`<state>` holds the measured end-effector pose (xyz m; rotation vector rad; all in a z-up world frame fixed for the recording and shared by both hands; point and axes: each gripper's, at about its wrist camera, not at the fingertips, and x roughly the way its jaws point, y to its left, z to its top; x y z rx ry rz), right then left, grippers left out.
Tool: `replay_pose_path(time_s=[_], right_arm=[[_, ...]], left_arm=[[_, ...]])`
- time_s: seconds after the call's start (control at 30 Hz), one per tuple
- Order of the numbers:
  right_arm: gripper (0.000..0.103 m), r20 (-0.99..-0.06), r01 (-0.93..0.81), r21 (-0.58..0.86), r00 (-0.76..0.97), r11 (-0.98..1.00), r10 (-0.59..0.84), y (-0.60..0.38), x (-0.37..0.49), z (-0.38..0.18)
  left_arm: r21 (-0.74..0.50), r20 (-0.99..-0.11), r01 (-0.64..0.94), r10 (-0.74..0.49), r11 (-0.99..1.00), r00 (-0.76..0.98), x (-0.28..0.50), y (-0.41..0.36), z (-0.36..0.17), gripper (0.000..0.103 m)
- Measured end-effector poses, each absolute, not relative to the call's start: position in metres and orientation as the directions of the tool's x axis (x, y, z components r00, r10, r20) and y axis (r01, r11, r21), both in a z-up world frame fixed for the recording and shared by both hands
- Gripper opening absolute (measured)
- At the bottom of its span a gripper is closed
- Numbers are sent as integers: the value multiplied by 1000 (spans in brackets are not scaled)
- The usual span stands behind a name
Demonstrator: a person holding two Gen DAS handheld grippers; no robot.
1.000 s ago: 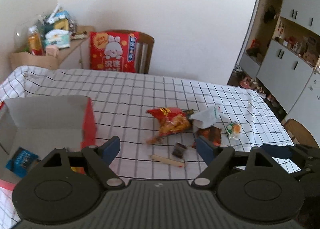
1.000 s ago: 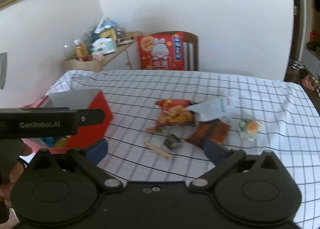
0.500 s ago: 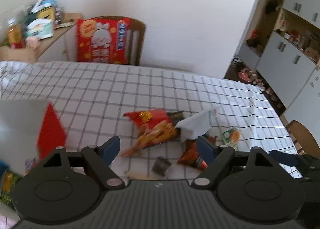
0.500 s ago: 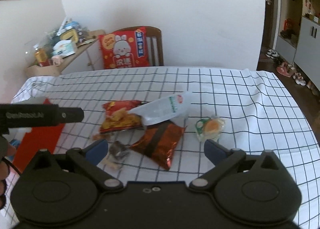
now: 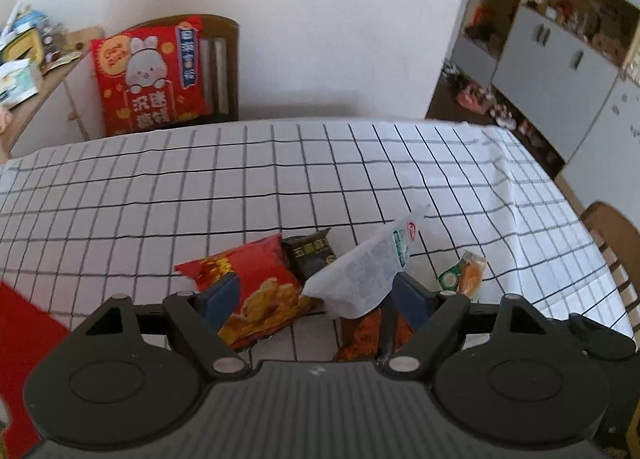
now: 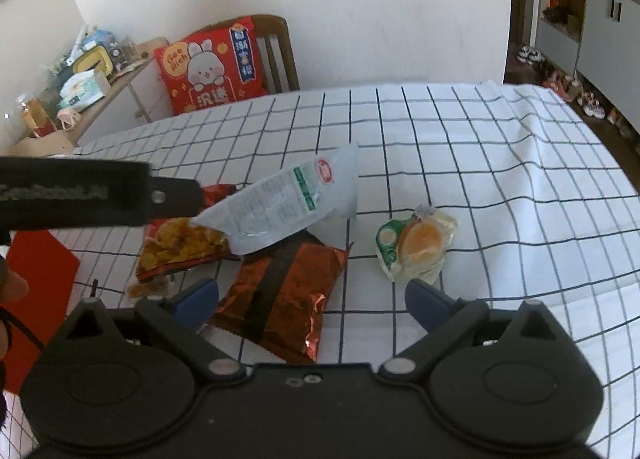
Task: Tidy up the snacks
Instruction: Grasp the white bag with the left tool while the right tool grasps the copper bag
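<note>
A white tablecloth [image 6: 460,147] with a thin black grid covers the table, creased near its far right corner; the snacks lie bunched near the front edge. A red chip bag [image 5: 256,287], glossy and puffed, printed with golden fried pieces, lies flat; its far corner touches a small dark packet [image 5: 310,255] with pale lettering. A white pouch [image 6: 288,207], soft crinkled plastic with green print and a red round logo, lies tilted across the chip bag and over the far end of a foil bag [image 6: 284,291]; that bag is coppery red, wrinkled and shiny, with a dark band down its middle and serrated ends. Apart to the right sits a clear wrapper [image 6: 416,243] holding a round orange cake beside a green label. A small crumpled wrapper [image 6: 148,287] lies at the chip bag's near end, blurred.

The left gripper [image 5: 316,295] hangs over the bunch with its blue-padded fingers spread wide, the chip bag and pouch seen between them, nothing pinched; whether the pads touch the bags cannot be told. The right gripper [image 6: 312,299] is likewise spread wide and empty, its left pad just beside the foil bag's near corner, its right pad near the clear wrapper.

A flat red surface [image 6: 36,287] shows at the left edge; beyond the table a wooden chair [image 6: 280,47] holds a red rabbit cushion [image 6: 212,67]; grey cabinets [image 5: 560,71] stand at right.
</note>
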<state>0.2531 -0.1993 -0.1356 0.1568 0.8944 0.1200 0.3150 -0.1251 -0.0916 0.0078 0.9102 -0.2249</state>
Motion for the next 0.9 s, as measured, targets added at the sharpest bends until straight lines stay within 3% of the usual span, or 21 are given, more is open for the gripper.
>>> replay_pose_path(time_s=[0.53, 0.73, 0.9], right_arm=[[96, -797, -22, 229, 570, 973, 201, -188, 286, -168], [92, -801, -3, 251, 561, 968, 209, -192, 289, -174], [77, -788, -29, 284, 562, 958, 251, -192, 289, -172]], left_arm=[[-59, -838, 336, -230, 940, 495, 362, -174, -132, 81], [-45, -847, 361, -227, 931, 480, 368, -179, -139, 62], [-54, -839, 359, -238, 932, 490, 366, -177, -137, 50]])
